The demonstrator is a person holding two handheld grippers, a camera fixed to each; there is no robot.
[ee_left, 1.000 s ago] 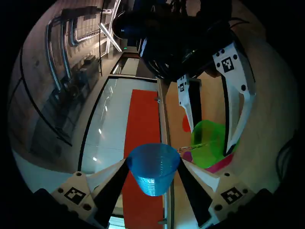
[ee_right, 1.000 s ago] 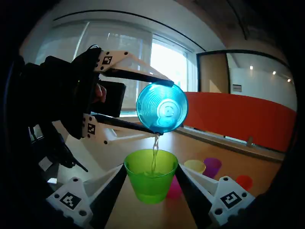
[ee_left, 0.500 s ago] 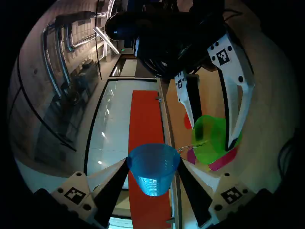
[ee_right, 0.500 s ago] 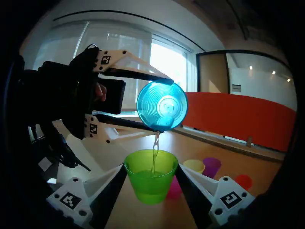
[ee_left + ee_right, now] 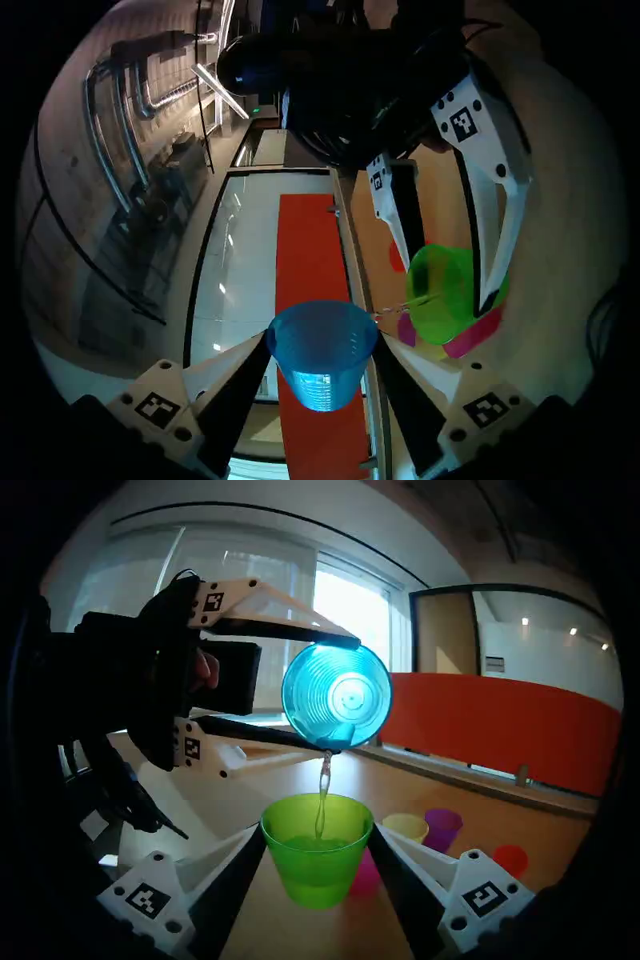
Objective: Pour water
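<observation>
In the right gripper view, nearest my lens at six o'clock, the right gripper [image 5: 318,834] is clamped on the green cup [image 5: 318,870], one finger pressing each side. The cup stands upright and has water pooled in it. A pink cup [image 5: 366,878] shows just behind it at five o'clock, on the wooden table [image 5: 448,900].

Straight above the green cup, toward twelve o'clock, the left gripper [image 5: 338,696] comes in from nine o'clock. Its fingers are clenched above and below the blue cup [image 5: 336,690]. That cup is tipped right over on its side, with one round end turned to my lens. A thin stream of water [image 5: 322,788] drops from its lower edge into the green cup. A person's hand [image 5: 168,684] grips the handle at nine o'clock.

In the left gripper view, the blue cup sits at six o'clock between that gripper's own fingers. The green cup is out at four o'clock, between the other gripper's white fingers.

Farther back on the table, toward four o'clock in the right gripper view, a yellow cup [image 5: 404,826] and a purple cup [image 5: 444,824] stand just beside each other. A red cup [image 5: 510,859] stands apart from them.

Beyond the table, an orange-red panel [image 5: 512,728] runs along three o'clock. A bright window [image 5: 352,612] fills twelve o'clock.
</observation>
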